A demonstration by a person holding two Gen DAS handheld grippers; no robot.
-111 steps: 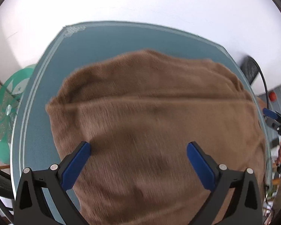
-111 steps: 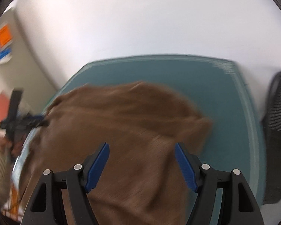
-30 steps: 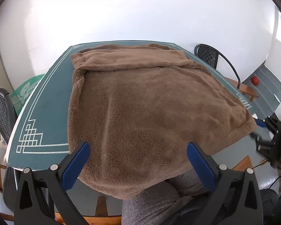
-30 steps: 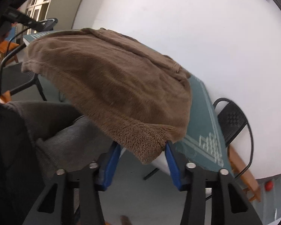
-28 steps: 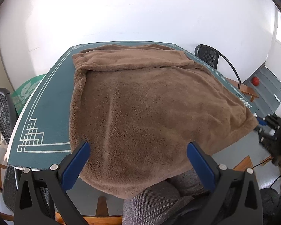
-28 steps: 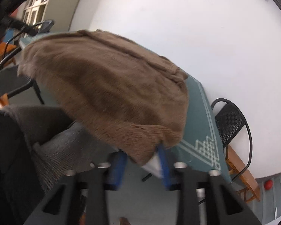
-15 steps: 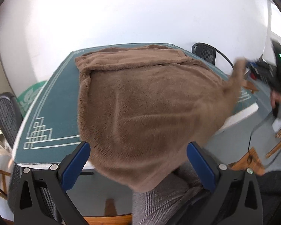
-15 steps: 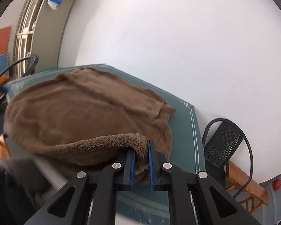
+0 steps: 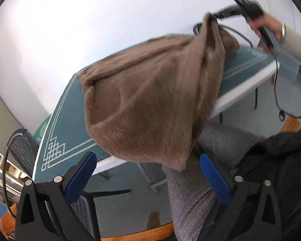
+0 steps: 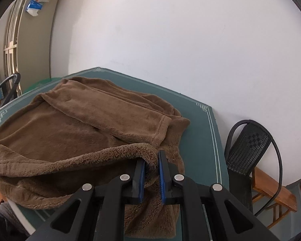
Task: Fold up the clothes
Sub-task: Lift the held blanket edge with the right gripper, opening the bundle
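Lifted off the table edge since a second ago, the near right corner of the brown fleece garment (image 10: 86, 132) now rides up and across with the right gripper (image 10: 151, 172), which had stood open around that hanging corner and has since closed on it. Its blue pads are pressed together on a thick tuft of hem, and the raised edge curls over the rest of the cloth, so the step in hand looks like a fold of the near half toward the far side.

Nearest in the left wrist view, the left gripper (image 9: 148, 172) has its jaws wide apart and holds nothing. The other near corner of the fleece hangs off the table just ahead of it, above the person's grey trouser leg (image 9: 192, 190). My guess is that this gripper is lining up to take that corner, so both ends of the edge can travel together and the fold lands square.

Further out, the bulk of the garment lies on the green table (image 10: 198, 120), with a folded-in sleeve or flap across its far part. From the left view the right hand (image 9: 270, 26) shows high at the top right, drawing the cloth into a taut peak. If only one corner keeps rising, the fleece may drag sideways or bunch.

Beyond the table stand a black mesh chair (image 10: 248, 152) and a white wall (image 10: 170, 40).
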